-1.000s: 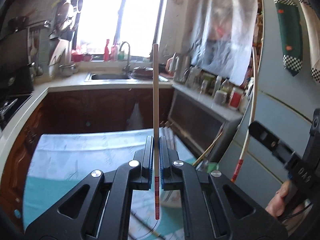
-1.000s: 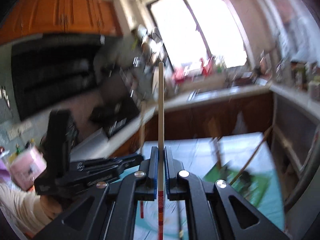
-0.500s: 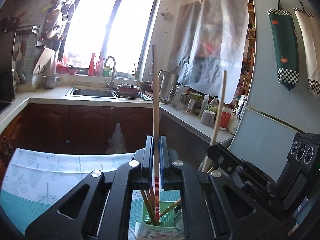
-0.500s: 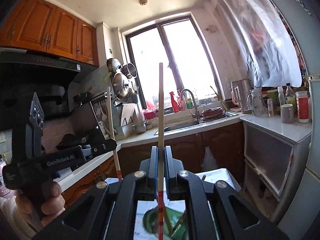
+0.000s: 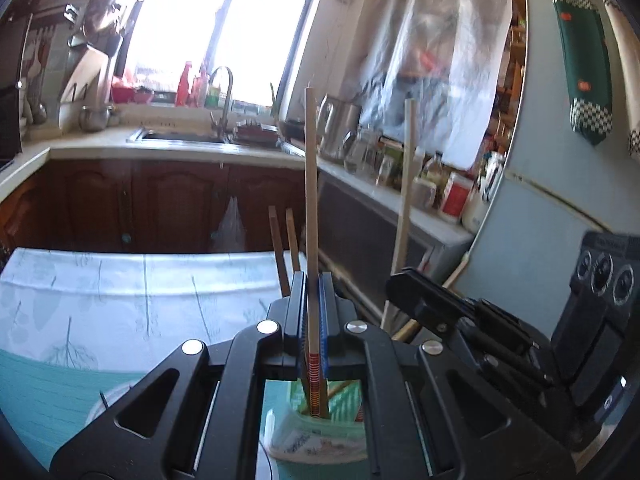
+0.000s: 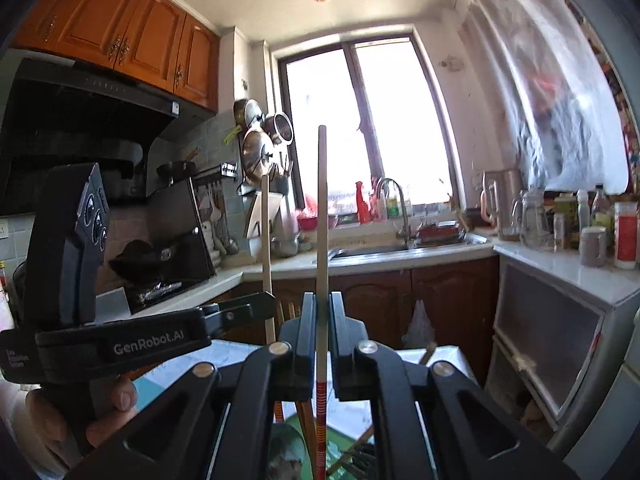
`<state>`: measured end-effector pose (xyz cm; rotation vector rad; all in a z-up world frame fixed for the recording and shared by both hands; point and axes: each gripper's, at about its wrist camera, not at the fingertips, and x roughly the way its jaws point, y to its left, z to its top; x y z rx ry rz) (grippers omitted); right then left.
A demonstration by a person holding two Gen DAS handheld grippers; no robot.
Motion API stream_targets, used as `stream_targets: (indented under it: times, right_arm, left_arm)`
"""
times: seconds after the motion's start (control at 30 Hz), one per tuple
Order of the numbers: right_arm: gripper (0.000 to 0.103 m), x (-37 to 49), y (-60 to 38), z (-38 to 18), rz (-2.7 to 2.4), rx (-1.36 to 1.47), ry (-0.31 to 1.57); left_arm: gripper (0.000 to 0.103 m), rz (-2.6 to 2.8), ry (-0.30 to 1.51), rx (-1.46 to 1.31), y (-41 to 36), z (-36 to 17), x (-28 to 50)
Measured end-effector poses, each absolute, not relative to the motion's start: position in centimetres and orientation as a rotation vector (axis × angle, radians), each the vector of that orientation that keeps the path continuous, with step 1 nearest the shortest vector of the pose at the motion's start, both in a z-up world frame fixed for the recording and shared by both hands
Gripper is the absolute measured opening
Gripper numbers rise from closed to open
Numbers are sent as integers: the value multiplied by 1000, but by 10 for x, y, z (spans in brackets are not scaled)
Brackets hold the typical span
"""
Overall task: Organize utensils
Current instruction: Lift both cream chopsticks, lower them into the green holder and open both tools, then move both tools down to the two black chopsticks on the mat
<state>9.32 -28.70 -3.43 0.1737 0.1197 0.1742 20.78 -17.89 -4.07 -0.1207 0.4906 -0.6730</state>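
Observation:
My left gripper [image 5: 312,292] is shut on a pale chopstick [image 5: 311,200] that stands upright, its red-striped end dipping into a green utensil holder [image 5: 316,432] below. My right gripper [image 6: 321,312] is shut on a second pale chopstick [image 6: 322,220], also upright, red-striped end down over the holder [image 6: 296,452]. The right gripper shows in the left wrist view [image 5: 404,280] with its chopstick [image 5: 406,184]. The left gripper shows in the right wrist view [image 6: 256,304] with its chopstick [image 6: 266,248]. Two dark chopsticks [image 5: 282,248] stand in the holder.
The holder stands on a table with a pale leaf-print cloth [image 5: 120,288]. Behind are dark wood cabinets [image 5: 160,204], a sink with tap [image 5: 224,100] under a bright window, a side counter with jars [image 5: 400,168], a fridge [image 5: 560,220] and a stove with hood [image 6: 100,128].
Both grippers have come down closer over the green holder. The left chopstick's striped end now sits lower in the holder. The two grippers stay side by side.

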Motion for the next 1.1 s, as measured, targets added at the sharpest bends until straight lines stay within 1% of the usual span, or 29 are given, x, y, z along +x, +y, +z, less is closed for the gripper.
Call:
stream_targets:
  times: [0.17, 0.2, 0.23, 0.27, 0.3, 0.33, 0.4, 0.47, 0.8, 1.1]
  right_arm:
    - [6, 102, -290, -53, 236, 186, 253]
    - [6, 103, -291, -56, 247, 190, 285]
    - [6, 104, -291, -60, 250, 192, 325]
    - [6, 104, -291, -62, 251, 195, 344]
    - [6, 102, -293, -64, 250, 202, 364]
    - [7, 101, -294, -65, 247, 208, 378]
    - [17, 98, -297, -65, 248, 225, 391]
    - [20, 92, -298, -61, 241, 231, 388]
    - [20, 58, -287, -37, 236, 244, 375]
    - [20, 28, -253, -34, 290, 230, 414]
  left_arm:
    - [4, -674, 555, -89, -179, -67, 198]
    - [8, -672, 574, -81, -178, -71, 197]
    - [17, -673, 594, -76, -175, -74, 194]
    - [23, -668, 615, -74, -174, -78, 194]
    - [35, -660, 621, -75, -171, -80, 191]
    - [41, -645, 625, -79, -168, -81, 189]
    - [41, -634, 630, -83, -161, -82, 183]
    - [41, -615, 644, -84, -155, -83, 178]
    - [41, -499, 803, -85, -106, -83, 153]
    - [41, -397, 869, -32, -63, -90, 115]
